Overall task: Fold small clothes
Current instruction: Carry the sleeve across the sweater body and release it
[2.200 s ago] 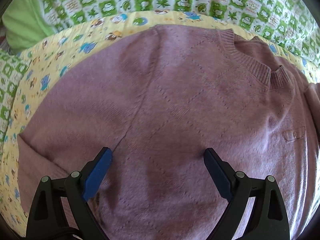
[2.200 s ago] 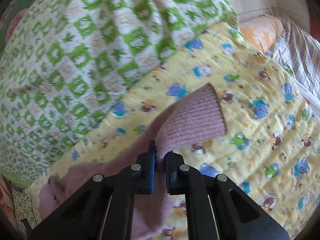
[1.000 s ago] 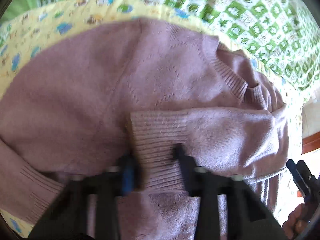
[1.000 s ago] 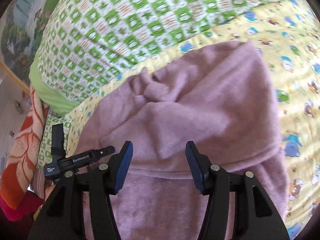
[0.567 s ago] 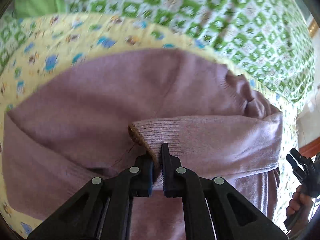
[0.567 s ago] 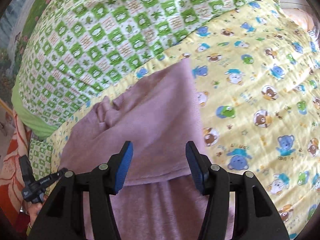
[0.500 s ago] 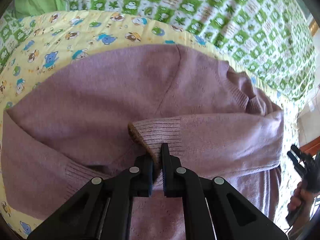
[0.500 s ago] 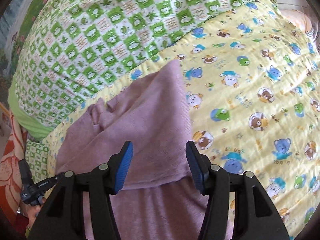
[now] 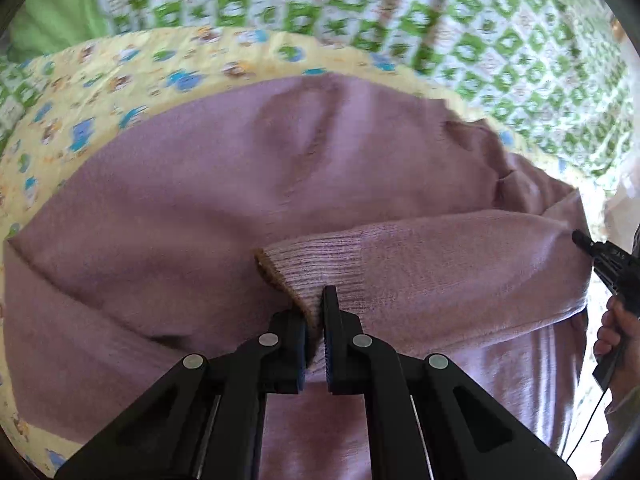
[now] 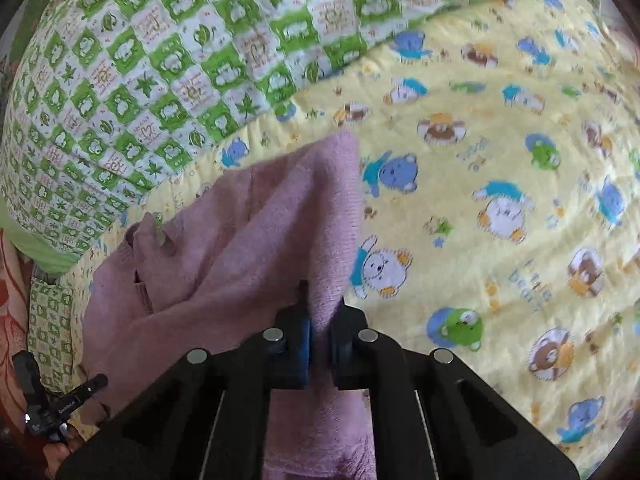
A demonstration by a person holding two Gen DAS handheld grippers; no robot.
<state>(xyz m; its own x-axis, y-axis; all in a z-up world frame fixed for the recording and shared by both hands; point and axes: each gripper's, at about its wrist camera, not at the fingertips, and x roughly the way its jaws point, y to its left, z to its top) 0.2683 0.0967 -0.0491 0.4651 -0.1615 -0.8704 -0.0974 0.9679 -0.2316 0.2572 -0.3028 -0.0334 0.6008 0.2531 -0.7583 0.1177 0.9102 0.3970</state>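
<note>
The left gripper (image 9: 316,312) pinches the ribbed cuff (image 9: 316,268) of the sleeve lying crosswise over the mauve sweater (image 9: 180,208) on the yellow blanket (image 10: 500,184); beyond its far side, the right gripper (image 10: 320,312) pinches the folded edge.

A mauve knit sweater (image 9: 192,216) is lying spread across the yellow bear-print bedding, its ribbed neckline sitting toward the green checked quilt. One sleeve (image 9: 440,256) is lying folded across the body, its ribbed cuff (image 9: 316,268) ending near the middle of the chest and lifting slightly off the fabric. In the right wrist view the sweater's side edge (image 10: 320,216) is rising in a peaked fold above the bedding.
</note>
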